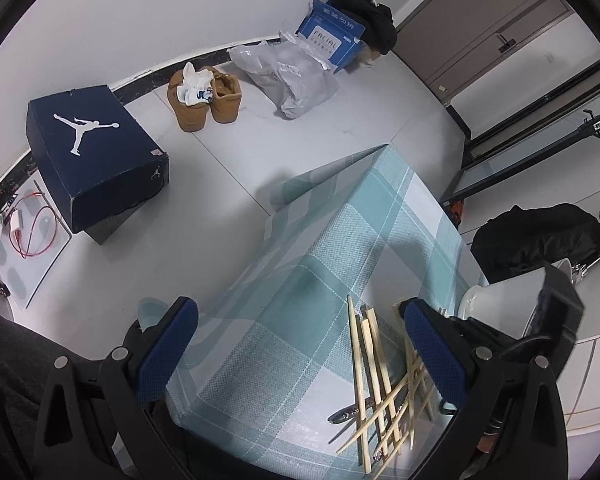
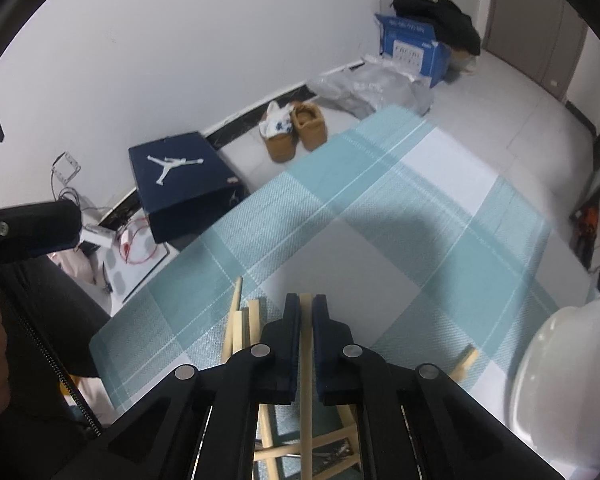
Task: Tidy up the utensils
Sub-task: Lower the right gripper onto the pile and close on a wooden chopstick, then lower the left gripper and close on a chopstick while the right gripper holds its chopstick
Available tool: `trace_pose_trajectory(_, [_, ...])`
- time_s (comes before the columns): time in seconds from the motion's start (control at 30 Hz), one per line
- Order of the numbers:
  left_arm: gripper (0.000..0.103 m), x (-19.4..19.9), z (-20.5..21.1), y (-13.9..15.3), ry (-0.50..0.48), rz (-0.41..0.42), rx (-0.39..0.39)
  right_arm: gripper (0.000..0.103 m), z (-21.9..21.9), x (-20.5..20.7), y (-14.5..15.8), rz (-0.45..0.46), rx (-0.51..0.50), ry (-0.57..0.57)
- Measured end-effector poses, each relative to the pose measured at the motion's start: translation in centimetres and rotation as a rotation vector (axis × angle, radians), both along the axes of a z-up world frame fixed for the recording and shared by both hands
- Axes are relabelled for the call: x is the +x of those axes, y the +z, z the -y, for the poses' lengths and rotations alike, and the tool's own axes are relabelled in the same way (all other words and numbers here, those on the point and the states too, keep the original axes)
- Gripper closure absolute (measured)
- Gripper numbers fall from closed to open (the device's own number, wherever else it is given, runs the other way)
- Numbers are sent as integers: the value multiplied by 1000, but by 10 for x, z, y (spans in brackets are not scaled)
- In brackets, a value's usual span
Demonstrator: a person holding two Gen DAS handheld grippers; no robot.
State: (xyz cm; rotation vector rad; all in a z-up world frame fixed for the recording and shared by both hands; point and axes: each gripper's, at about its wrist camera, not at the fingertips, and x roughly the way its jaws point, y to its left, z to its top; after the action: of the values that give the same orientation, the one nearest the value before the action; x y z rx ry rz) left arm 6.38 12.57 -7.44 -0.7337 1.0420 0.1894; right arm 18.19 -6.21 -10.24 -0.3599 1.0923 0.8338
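A loose pile of wooden chopsticks (image 1: pixel 380 380) lies crisscrossed on the teal checked tablecloth (image 1: pixel 340 240), with a dark utensil (image 1: pixel 340 416) partly under it. My left gripper (image 1: pixel 300 344) hovers over the cloth, open, and its right finger (image 1: pixel 432 344) covers part of the pile. Nothing sits between its blue pads. In the right wrist view my right gripper (image 2: pixel 306 304) is shut on one chopstick (image 2: pixel 306 400), whose tip pokes out past the fingertips. More chopsticks (image 2: pixel 240 328) lie just to its left. A white container (image 2: pixel 560 360) stands at the right.
The white container (image 1: pixel 496 296) also stands at the table's right edge behind the pile. On the floor are a navy shoe box (image 1: pixel 96 152), tan shoes (image 1: pixel 204 96), a plastic bag (image 1: pixel 288 76) and a blue carton (image 1: pixel 332 36). A black bag (image 1: pixel 536 236) lies at right.
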Motion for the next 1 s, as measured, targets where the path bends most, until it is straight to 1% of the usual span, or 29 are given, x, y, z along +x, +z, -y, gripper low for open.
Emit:
trace_pose_trajectory(0.13, [2, 1, 2, 0, -6, -1, 14, 98, 8, 1, 13, 26, 33, -38])
trace_pose_trajectory(0.27, [2, 2, 7, -1, -25, -4, 16, 98, 25, -4, 38, 69, 108, -92])
trace_pose_trajectory(0.33, [2, 3, 11, -1, -46, 6, 1, 98, 40, -8, 52, 80, 164, -130])
trace_pose_trajectory(0.43, [2, 8, 19, -2, -74, 9, -33, 98, 64, -15, 64, 78, 222, -177])
trace_pose_trajectory(0.57, [2, 20, 36, 1, -150, 15, -93, 98, 93, -31, 76, 104, 270, -216])
trace_pose_trajectory(0.67, [2, 30, 53, 8, -214, 20, -98, 98, 112, -40, 84, 129, 296, -238])
trace_pose_trajectory(0.73, [2, 36, 60, 6, -227, 2, -132, 98, 123, -45, 89, 146, 315, -248])
trace_pose_trajectory(0.8, [3, 42, 66, 2, -227, -15, -172, 98, 132, -49, 92, 160, 334, -257])
trace_pose_trajectory(0.87, [7, 50, 75, -1, -234, -41, -192, 98, 143, -50, 92, 165, 356, -271])
trace_pose_trajectory(0.9, [10, 56, 80, -3, -241, -58, -201, 98, 148, -50, 92, 167, 362, -278])
trace_pose_trajectory(0.93, [16, 59, 82, -3, -241, -69, -208, 98, 154, -50, 92, 170, 374, -289])
trace_pose_trajectory(1.0, [21, 67, 87, -4, -243, -98, -211, 98, 163, -50, 91, 175, 393, -308])
